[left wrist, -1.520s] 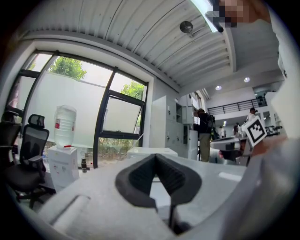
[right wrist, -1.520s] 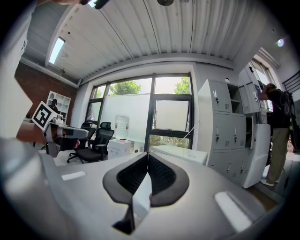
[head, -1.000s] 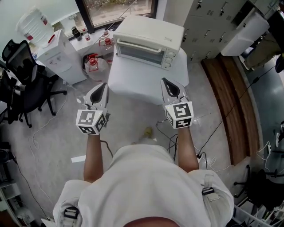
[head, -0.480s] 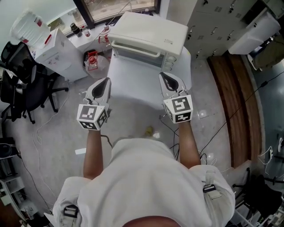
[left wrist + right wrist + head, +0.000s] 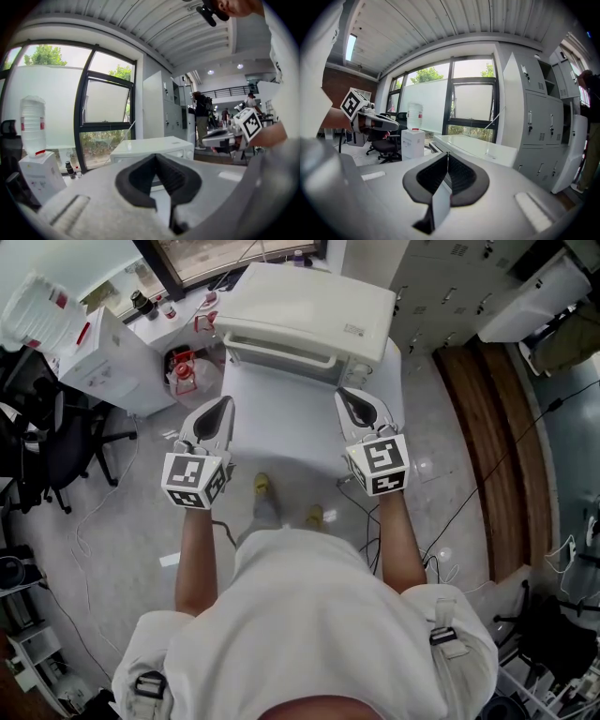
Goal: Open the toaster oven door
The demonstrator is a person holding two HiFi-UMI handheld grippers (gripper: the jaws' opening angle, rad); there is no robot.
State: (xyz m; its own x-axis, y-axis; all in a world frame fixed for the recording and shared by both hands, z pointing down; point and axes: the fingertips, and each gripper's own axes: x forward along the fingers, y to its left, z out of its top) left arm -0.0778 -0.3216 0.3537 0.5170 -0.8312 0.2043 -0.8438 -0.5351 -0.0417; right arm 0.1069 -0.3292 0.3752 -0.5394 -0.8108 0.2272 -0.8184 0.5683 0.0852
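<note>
A cream toaster oven (image 5: 305, 320) stands at the far end of a small white table (image 5: 281, 413), its door shut with the handle bar (image 5: 279, 352) facing me. It also appears in the left gripper view as the toaster oven (image 5: 152, 149) and in the right gripper view as the toaster oven (image 5: 480, 147). My left gripper (image 5: 217, 407) hovers shut and empty over the table's left front edge. My right gripper (image 5: 349, 401) is shut and empty over the table's right front, short of the oven.
A water dispenser (image 5: 89, 348) with a bottle stands to the left, beside a black office chair (image 5: 56, 442). Red-capped bottles (image 5: 180, 371) sit on the floor by the window. Grey lockers (image 5: 450, 287) stand to the right, and cables (image 5: 469, 502) trail on the floor.
I have stepped closer to the table: the oven and table have slid nearer under both grippers. A foot now shows on the floor. Both grippers stay shut.
</note>
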